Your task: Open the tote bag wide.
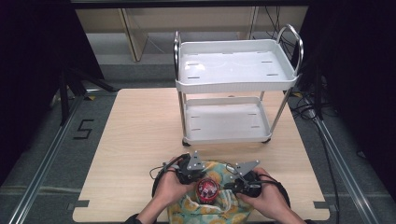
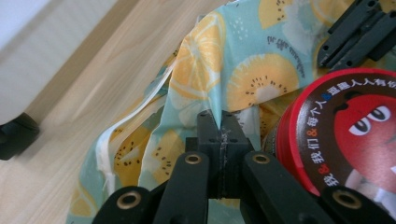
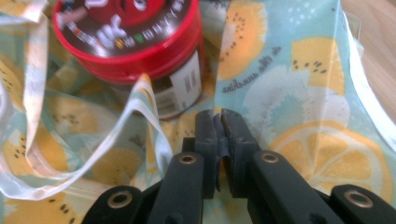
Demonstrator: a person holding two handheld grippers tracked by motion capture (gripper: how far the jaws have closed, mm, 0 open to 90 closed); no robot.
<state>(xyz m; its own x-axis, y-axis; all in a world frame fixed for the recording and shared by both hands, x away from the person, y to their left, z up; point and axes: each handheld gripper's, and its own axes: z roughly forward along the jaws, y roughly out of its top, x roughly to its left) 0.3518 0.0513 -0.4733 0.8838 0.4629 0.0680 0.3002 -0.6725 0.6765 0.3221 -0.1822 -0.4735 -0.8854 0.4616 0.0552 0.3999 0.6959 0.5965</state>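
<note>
Each gripper is showing black jaws with brass-coloured rivets. Grey three-cornered plates are topping both, black cables trailing.

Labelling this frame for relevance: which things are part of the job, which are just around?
In the job:
- fruit-print cloth bag, pinched by both
- red-lidded jar standing in the bag
- left gripper, shut on the bag
- right gripper, shut on the bag

Just around:
- white two-shelf cart, at the table's far side
- wooden table
</note>
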